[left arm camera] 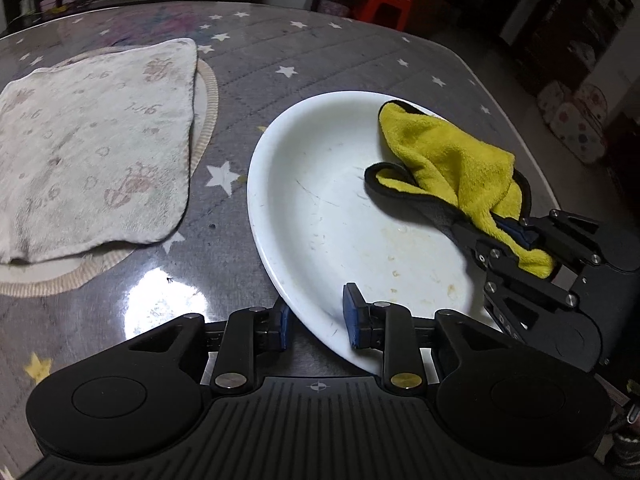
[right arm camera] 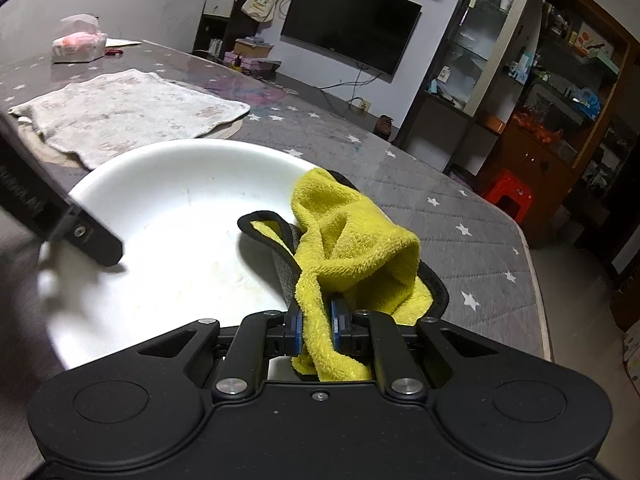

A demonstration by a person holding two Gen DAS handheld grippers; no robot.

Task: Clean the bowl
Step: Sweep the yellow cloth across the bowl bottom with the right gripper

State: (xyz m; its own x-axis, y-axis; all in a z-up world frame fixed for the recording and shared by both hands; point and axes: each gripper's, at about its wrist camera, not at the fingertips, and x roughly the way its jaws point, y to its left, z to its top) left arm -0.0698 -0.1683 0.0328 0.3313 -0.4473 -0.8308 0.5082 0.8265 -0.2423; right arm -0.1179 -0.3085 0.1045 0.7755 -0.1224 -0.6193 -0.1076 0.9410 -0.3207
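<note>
Dim living room behind a star-patterned table

A black wall-mounted television (right arm camera: 352, 26) hangs upper centre; a dark wooden display cabinet (right arm camera: 560, 92) stands right, above a red plastic stool (right arm camera: 508, 196).

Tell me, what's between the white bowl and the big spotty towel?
Only bare starry tablecloth lies between the bowl and the towel, shown in the left wrist view.

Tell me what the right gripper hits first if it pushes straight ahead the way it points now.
Probably the bunched yellow cloth that the right gripper already pinches; it fills the line ahead. Behind it lies the inside of the white bowl, near its far rim, though depth is hard to judge.
</note>
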